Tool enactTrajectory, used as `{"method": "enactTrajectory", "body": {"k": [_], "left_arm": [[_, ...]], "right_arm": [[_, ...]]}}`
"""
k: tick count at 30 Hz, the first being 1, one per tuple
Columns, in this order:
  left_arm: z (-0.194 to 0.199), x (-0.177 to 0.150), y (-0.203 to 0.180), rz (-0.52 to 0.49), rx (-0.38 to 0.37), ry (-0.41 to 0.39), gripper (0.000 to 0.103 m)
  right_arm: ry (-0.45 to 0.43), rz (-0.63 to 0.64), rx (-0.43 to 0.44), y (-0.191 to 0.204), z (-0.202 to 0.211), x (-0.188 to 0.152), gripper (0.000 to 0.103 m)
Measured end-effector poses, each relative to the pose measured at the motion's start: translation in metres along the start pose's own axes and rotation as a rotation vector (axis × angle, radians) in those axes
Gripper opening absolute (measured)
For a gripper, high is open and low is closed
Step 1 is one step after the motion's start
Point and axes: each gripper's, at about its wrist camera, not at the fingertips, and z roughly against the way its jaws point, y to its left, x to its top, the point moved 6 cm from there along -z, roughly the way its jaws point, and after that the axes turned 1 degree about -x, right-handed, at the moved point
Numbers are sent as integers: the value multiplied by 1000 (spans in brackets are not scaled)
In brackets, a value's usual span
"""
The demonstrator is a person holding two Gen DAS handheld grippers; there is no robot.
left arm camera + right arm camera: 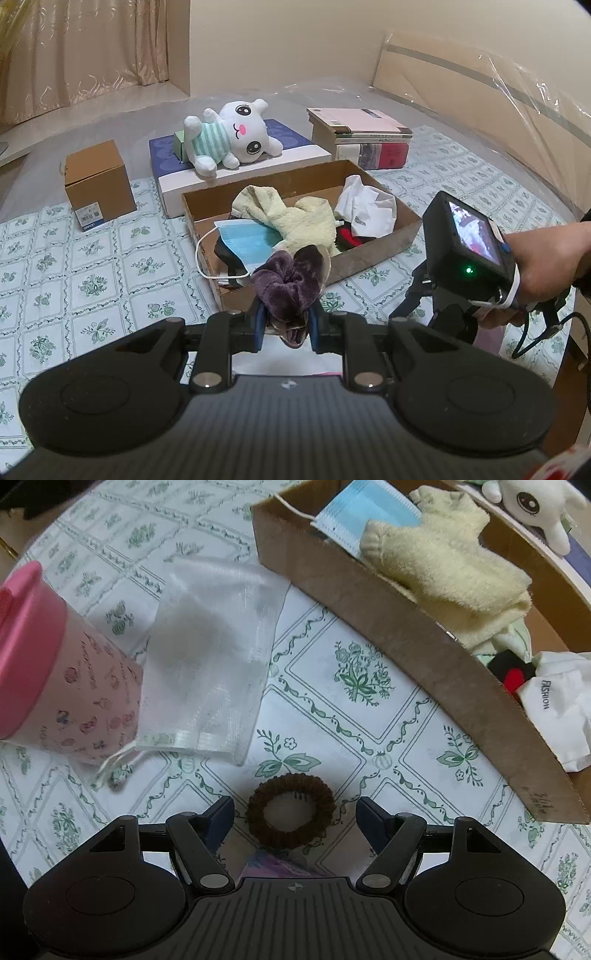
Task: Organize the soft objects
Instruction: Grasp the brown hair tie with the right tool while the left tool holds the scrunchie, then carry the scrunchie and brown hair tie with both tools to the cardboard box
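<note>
purple velvet scrunchie (286,288) was pinched between the blue pads of the left tongs (285,326), held up in front of the near edge of a shallow cardboard box (373,262). the box sat on a bench covered with a green-flowered cloth (92,266). inside the box lay a blue mask (245,242), a pale yellow towel (295,221), a white garment (365,210) and something black and red under it. behind the box, a white plush toy (236,134) in a striped shirt lay on a flat purple and white box (236,166). a small brown carton (98,184) stood to the left, and a stack of books (360,136) to the right. a hand (543,269) held the right device at the right edge.

in the right wrist view, the right tongs (295,814) were spread wide, holding nothing, with a brown hair tie (290,810) lying flat on the cloth between the tips, touching neither. a sheer white pouch (210,653) lay further on, beside a pink cup (55,672) at the left. the cardboard box ran along the right.
</note>
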Motion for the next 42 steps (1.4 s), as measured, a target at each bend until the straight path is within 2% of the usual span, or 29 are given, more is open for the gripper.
{"method": "enactTrajectory", "body": {"k": [2,3,5,7,10,12,13,20,33,42], "left_arm": [[0,-1,1,2,2,1,20],[0,-1,1,4,2,2,20],[0,-2,1,4,4,5,20],[0,-2,1,6,4,7,20],[-1,-2,1,10,3,6,20],[-1,-1,0,11,4,7,20],[-1,-1,1,11,4,7,20],[5,2,0,13,12,4,20],[22,22,-24,20,23,21,20],[29,35,-44,28,57,48,20]], "right_arm": [[4,-3,4,-1,-3,-1,73],[8,-2,4,1,-3,-3,68],[11,0,9,2,-4,-5,57],[2,-2,10,2,-2,-5,51],[-9,1,11,2,2,-5,36],[-18,3,7,6,-1,-4,22],[-24,2,5,6,0,-4,19],[-116,-43,-13,3,25,-4,17],[-327,-208,-23,-7,119,-15,17],[-400,-261,-38,-13,172,-30,17]]}}
